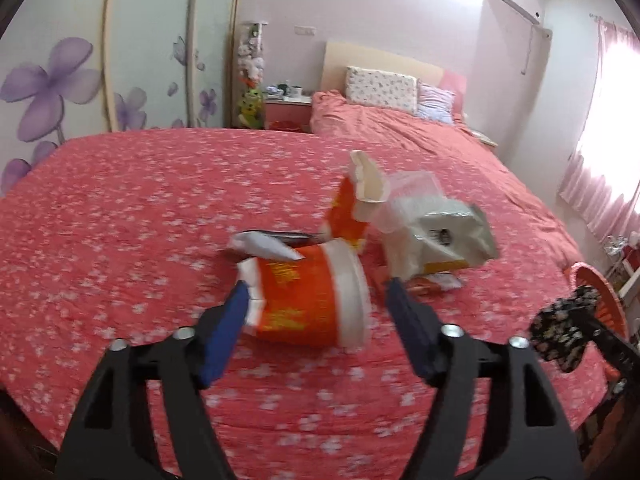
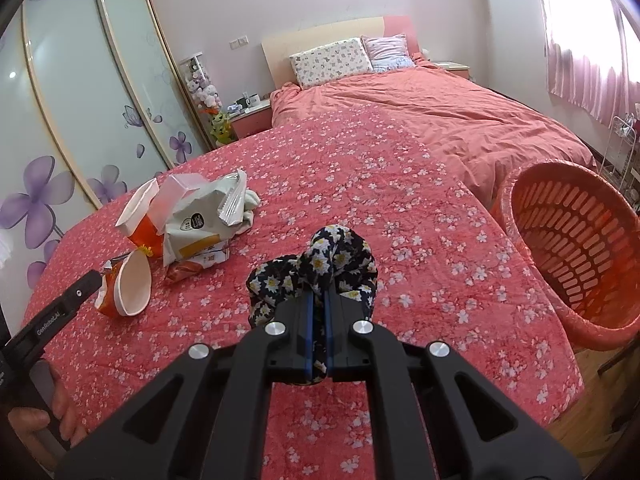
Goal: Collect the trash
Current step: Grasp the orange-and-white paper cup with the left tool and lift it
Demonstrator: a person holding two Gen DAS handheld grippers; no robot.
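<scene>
An orange and white paper cup (image 1: 312, 296) lies on its side on the pink floral bedspread (image 1: 120, 220). My left gripper (image 1: 316, 284) stands open around it: the left blue pad is at the cup's base, while the right pad stays clear of its rim. Behind the cup lie a crushed orange cup (image 1: 352, 208), a white packet (image 1: 440, 236), a clear plastic tub (image 1: 412, 188) and a white wrapper (image 1: 264, 246). My right gripper (image 2: 319, 296) is shut on a black cloth with a daisy print (image 2: 320, 272), held above the bedspread. The right wrist view shows the same cup (image 2: 128, 284) at the left.
An orange slatted basket (image 2: 580, 248) stands off the bed's right edge. Pillows (image 2: 332, 62) and a headboard lie at the far end. A wardrobe with purple flowers (image 2: 80, 120) lines the left wall. A person's hand (image 2: 40, 420) holds the left gripper.
</scene>
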